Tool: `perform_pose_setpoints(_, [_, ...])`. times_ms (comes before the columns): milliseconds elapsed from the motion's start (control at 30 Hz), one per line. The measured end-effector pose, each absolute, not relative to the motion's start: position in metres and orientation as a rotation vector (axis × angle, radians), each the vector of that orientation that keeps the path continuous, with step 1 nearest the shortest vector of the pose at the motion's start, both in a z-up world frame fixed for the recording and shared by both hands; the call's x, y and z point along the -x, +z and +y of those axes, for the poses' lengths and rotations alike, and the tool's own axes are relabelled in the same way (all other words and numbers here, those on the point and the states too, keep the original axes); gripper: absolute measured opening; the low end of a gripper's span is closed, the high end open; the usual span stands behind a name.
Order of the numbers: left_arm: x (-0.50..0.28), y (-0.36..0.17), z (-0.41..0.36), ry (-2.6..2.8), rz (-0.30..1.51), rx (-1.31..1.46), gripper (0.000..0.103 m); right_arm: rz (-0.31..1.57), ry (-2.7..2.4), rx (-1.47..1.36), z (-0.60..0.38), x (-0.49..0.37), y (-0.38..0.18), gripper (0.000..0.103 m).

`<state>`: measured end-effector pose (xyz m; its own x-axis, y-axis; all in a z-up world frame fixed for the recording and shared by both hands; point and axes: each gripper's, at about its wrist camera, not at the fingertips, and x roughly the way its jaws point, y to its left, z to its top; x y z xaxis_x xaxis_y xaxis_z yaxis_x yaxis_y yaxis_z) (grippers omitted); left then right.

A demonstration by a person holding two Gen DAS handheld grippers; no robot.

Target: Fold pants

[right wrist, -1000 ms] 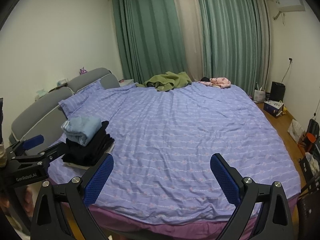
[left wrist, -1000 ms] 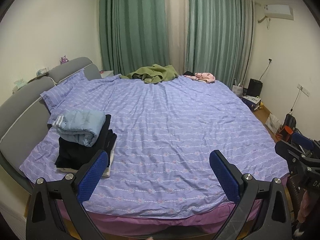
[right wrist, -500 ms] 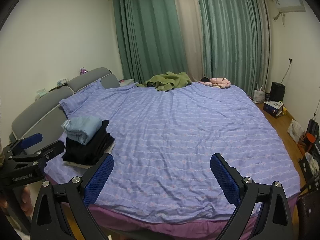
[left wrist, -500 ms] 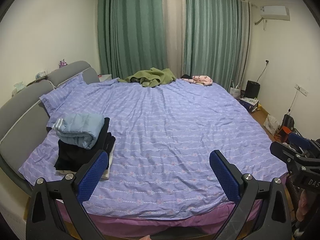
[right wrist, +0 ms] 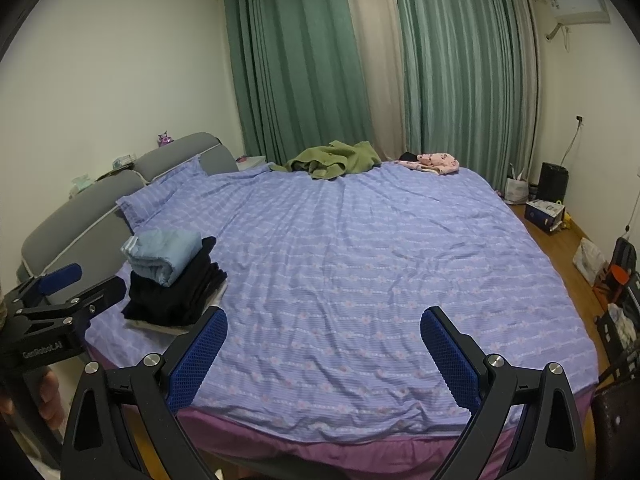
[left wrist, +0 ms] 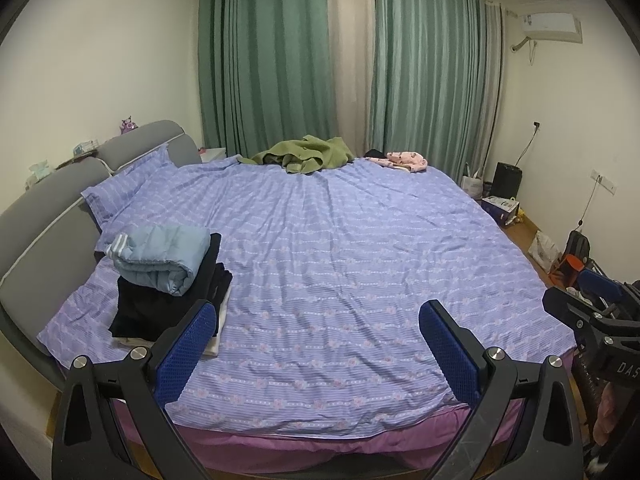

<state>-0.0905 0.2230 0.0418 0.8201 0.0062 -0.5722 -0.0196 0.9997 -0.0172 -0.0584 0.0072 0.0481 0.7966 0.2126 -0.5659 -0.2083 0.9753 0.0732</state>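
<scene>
With both my left gripper (left wrist: 316, 340) and right gripper (right wrist: 322, 346) spread wide and empty, a folded stack (left wrist: 168, 280) sits by the headboard, while crumpled green pants (left wrist: 306, 156), likely next, wait across the bed (left wrist: 360, 260).

Green curtains (left wrist: 276, 60) hang behind the purple-sheeted bed (left wrist: 340, 248); an air conditioner (left wrist: 551, 27) sits high.

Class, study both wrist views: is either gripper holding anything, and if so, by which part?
Nothing is held. The left gripper and the right gripper are both open over the bed, with no cloth between their fingers.
</scene>
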Motion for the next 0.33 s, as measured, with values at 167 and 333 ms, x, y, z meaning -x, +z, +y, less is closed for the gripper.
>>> perform_pose_setpoints(167, [0.0924,0.0421,0.2218,0.017,0.604,0.021,0.103,0.604,0.224,-0.009,0.0062,0.0605,0.0480,0.098])
perform_pose_setpoints(333, [0.0925,0.0421,0.2222,0.017,0.604,0.022,0.103,0.600,0.224,-0.013,0.0056,0.0621,0.0472,0.098])
